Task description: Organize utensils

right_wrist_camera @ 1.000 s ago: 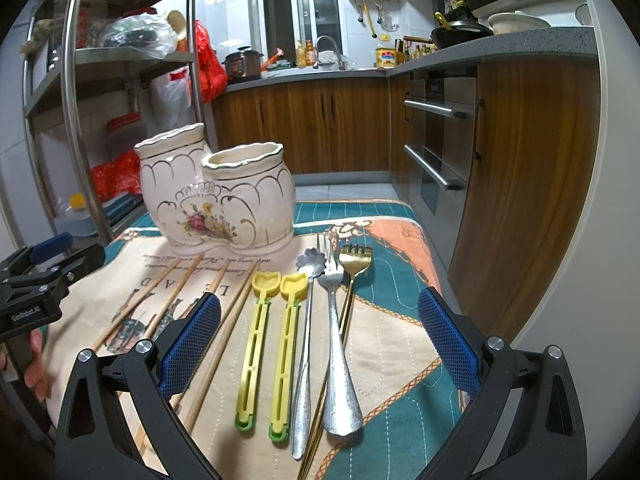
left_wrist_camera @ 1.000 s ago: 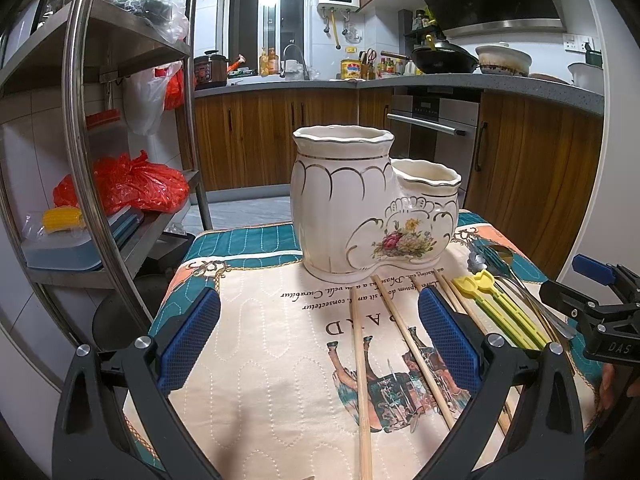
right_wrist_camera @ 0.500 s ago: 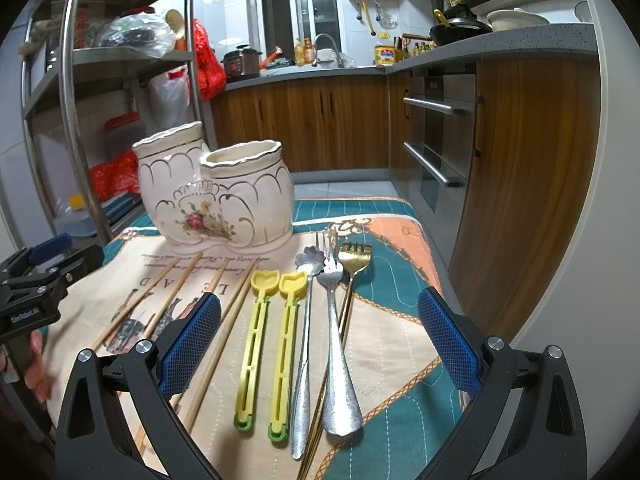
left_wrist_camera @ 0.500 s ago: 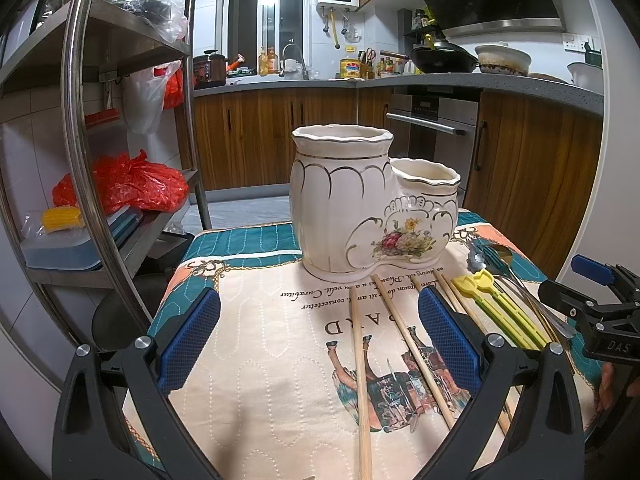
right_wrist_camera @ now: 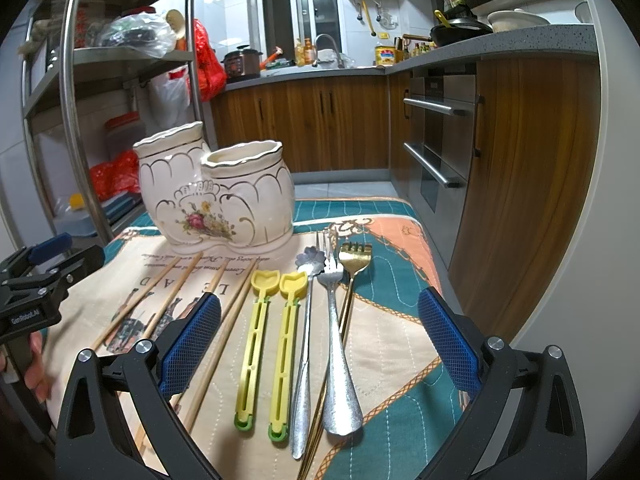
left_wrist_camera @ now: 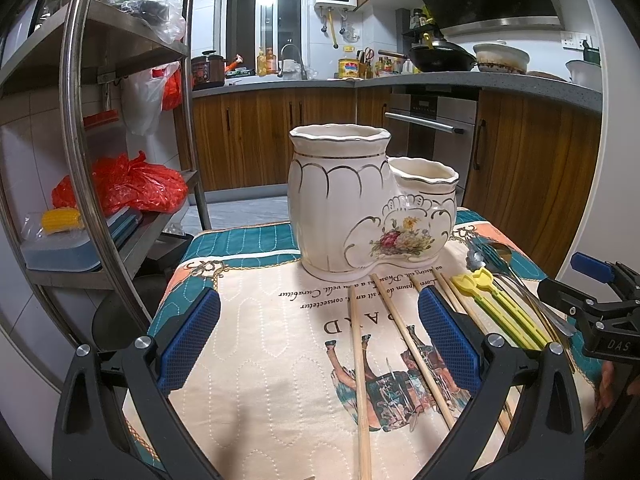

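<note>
A white ceramic two-cup utensil holder with a flower print stands at the far side of a patterned mat. In front of it lie several wooden chopsticks, two yellow plastic clips, a flower-head spoon, a silver fork and a gold fork. My left gripper is open and empty above the mat's left part. My right gripper is open and empty above the clips and forks.
A metal shelf rack with red bags and boxes stands close on the left. Wooden kitchen cabinets and an oven rise to the right of the table. The mat's right edge drops off beside the cabinets.
The right gripper has shifted slightly closer to the utensils. The left gripper has barely moved.
</note>
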{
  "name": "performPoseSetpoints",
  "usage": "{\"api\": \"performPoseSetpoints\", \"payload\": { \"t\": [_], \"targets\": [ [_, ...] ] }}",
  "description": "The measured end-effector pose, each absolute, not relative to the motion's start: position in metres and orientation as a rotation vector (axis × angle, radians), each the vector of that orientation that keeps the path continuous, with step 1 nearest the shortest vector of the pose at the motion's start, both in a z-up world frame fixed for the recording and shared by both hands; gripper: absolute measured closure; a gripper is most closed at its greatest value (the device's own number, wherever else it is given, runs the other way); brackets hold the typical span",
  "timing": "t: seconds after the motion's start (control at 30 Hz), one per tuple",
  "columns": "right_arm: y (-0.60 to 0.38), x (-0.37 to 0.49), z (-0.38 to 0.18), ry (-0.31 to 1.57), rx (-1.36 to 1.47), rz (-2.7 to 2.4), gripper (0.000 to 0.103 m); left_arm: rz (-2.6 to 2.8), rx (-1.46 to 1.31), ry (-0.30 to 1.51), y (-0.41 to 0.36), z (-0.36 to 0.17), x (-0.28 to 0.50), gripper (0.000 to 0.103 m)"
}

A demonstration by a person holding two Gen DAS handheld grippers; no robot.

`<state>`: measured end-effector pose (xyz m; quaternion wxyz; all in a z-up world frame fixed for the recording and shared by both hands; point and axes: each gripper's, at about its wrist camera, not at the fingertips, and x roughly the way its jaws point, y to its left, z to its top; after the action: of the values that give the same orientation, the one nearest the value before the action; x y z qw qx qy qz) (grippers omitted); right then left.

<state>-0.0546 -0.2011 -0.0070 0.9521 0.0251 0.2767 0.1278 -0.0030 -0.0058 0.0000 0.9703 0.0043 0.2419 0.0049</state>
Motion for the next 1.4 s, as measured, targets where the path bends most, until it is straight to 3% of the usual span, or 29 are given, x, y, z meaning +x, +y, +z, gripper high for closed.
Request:
{"api": "performPoseSetpoints", "payload": {
  "t": [0.9, 1.4],
  "targets": [
    [-0.203, -0.058, -0.008, 0.543, 0.057, 0.242, 0.005, 0.024, 0.047, 0.499, 0.013, 0.004, -0.006, 0.005],
    [-0.204, -0.040, -0.014, 0.676, 0.072, 0.294, 0.005, -0.111, 0.077, 0.743, 0.004, -0.017, 0.019, 0.005]
  ]
}}
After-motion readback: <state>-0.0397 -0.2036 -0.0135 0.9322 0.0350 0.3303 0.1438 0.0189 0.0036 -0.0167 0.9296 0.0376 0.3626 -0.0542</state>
